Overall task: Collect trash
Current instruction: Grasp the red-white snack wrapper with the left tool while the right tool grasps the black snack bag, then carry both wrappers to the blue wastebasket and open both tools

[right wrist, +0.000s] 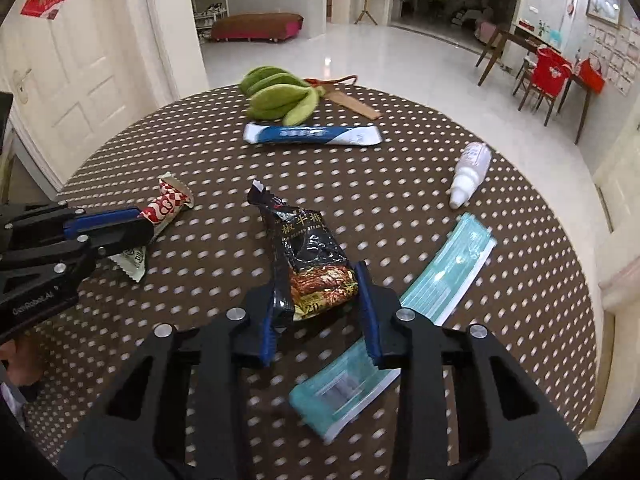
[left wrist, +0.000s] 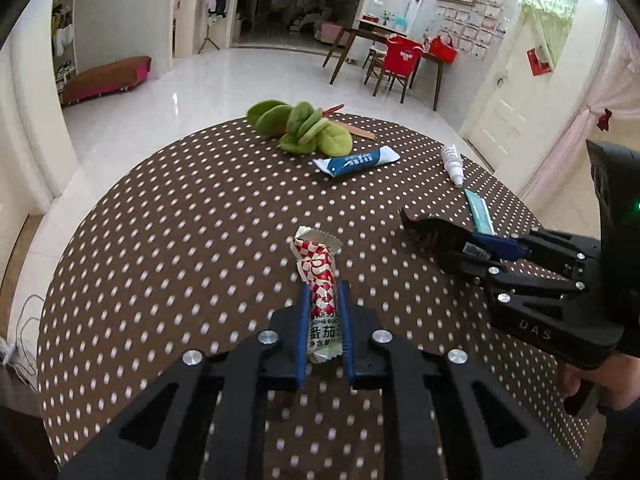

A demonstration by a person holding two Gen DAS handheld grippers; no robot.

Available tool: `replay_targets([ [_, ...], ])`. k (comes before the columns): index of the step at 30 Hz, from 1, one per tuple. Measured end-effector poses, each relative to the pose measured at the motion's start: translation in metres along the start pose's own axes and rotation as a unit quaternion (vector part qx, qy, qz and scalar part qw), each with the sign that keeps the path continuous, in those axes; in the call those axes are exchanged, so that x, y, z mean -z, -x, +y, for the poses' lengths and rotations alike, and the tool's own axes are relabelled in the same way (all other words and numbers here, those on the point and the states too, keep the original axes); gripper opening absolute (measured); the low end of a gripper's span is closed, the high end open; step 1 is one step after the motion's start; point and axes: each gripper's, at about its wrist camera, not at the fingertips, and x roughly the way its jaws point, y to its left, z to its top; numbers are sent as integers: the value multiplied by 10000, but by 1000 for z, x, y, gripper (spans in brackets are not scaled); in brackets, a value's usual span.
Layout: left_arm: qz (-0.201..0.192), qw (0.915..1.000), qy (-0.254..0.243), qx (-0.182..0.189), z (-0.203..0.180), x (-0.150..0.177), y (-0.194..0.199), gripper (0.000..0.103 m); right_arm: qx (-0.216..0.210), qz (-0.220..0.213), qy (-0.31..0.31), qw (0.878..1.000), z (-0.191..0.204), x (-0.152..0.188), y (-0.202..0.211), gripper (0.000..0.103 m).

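On a round polka-dot table [left wrist: 160, 240], the left gripper [left wrist: 324, 312] has its jaws clamped on a red-and-white wrapper [left wrist: 320, 276] whose long axis runs straight out between them. To its right, the right gripper [right wrist: 320, 308] straddles a black snack packet [right wrist: 308, 256], also lying lengthwise; its jaws are partly closed, and contact on the right side is unclear. Only the right wrist view shows the teal face mask [right wrist: 444, 276] under that gripper's right finger.
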Motion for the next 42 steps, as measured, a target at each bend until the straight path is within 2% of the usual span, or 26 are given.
replay_targets([
  [3,-45,10000,23,45,2,11,11,13,-453,-147,-414,9980,-3,11,16,33],
  [7,-115,9998,38,129,-4,19,27,13,-622,-299,-749,9948,-7,21,37,32],
  [16,-342,9989,-132,296,-36,18,52,13,-433,-686,-988,9918,-23,36,90,33],
  [23,-479,9966,-469,470,-81,10,68,13,-348,-1112,-1425,9829,-55,54,136,33],
  [30,-598,9903,-916,851,-152,1,73,13,122,-1476,-2137,9656,-127,100,192,33],
  [36,-487,9820,-1345,1235,-218,7,62,13,666,-1459,-2884,9440,-193,158,220,33],
  [42,-254,9709,-1766,1598,-280,15,42,13,1027,-1309,-3568,9193,-234,216,225,33],
])
